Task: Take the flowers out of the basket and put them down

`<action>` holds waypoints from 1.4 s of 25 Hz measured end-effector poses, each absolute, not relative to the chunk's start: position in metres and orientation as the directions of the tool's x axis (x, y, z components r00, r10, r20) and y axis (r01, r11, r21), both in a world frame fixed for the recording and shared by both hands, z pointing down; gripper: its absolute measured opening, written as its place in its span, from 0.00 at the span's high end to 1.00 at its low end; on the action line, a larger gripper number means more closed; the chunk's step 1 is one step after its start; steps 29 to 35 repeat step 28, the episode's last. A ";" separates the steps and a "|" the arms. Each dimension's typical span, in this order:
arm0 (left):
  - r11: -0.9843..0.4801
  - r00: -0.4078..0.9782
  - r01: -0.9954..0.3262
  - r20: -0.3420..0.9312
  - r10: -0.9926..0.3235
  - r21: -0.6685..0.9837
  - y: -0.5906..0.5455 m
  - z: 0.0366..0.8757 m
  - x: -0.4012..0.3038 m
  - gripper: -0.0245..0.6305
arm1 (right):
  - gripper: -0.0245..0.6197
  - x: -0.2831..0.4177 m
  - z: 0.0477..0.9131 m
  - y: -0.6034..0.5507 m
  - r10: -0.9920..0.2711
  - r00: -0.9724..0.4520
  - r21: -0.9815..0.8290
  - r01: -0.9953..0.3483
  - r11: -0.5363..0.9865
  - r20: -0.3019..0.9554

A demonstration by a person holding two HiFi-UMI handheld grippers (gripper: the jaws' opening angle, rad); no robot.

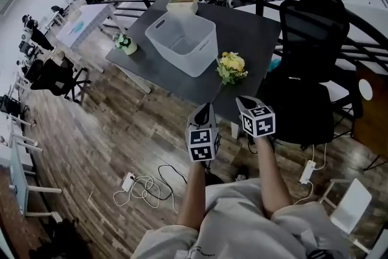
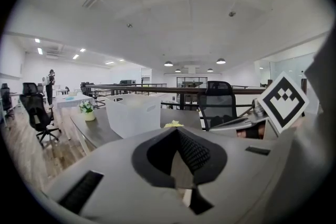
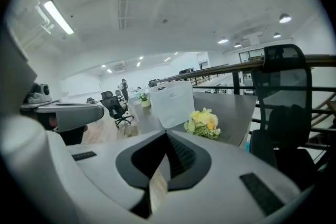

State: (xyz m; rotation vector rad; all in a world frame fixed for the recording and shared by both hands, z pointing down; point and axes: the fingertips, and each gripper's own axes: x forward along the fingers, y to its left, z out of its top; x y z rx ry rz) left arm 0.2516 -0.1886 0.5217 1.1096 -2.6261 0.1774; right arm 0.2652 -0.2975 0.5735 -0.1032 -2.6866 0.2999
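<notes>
placement looks done: flowers (image 1: 231,67), a small yellow bunch with green leaves, lie near the desk (image 1: 245,27) front edge, just beside the white basket (image 1: 203,56), which looks empty. left gripper (image 1: 205,111) and right gripper (image 1: 244,101) hover off that edge, jaws together, holding nothing. no further move seems needed.

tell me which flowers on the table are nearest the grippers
The yellow bouquet, lying at the near edge of the table beside the white basket; the white flowers in a small pot stand farther off at the left corner.
</notes>
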 end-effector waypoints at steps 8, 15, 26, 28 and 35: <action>0.714 -0.674 -0.700 0.327 -0.662 0.004 -0.187 0.533 0.268 0.93 | 0.94 0.284 0.582 -0.297 0.133 -0.901 -0.227 0.040 0.973 0.413; 0.710 -0.671 -0.705 0.336 -0.660 -0.013 -0.191 0.534 0.272 0.93 | 0.94 0.291 0.583 -0.314 0.125 -0.907 -0.241 0.027 0.970 0.401; 0.712 -0.680 -0.701 0.334 -0.653 -0.035 -0.190 0.528 0.268 0.93 | 0.94 0.286 0.584 -0.317 0.123 -0.909 -0.257 0.018 0.966 0.398; 0.712 -0.679 -0.701 0.332 -0.655 -0.030 -0.190 0.526 0.269 0.93 | 0.94 0.286 0.586 -0.315 0.124 -0.907 -0.261 0.016 0.965 0.402; 0.712 -0.679 -0.701 0.332 -0.655 -0.030 -0.190 0.526 0.269 0.93 | 0.94 0.286 0.586 -0.315 0.124 -0.907 -0.261 0.016 0.965 0.402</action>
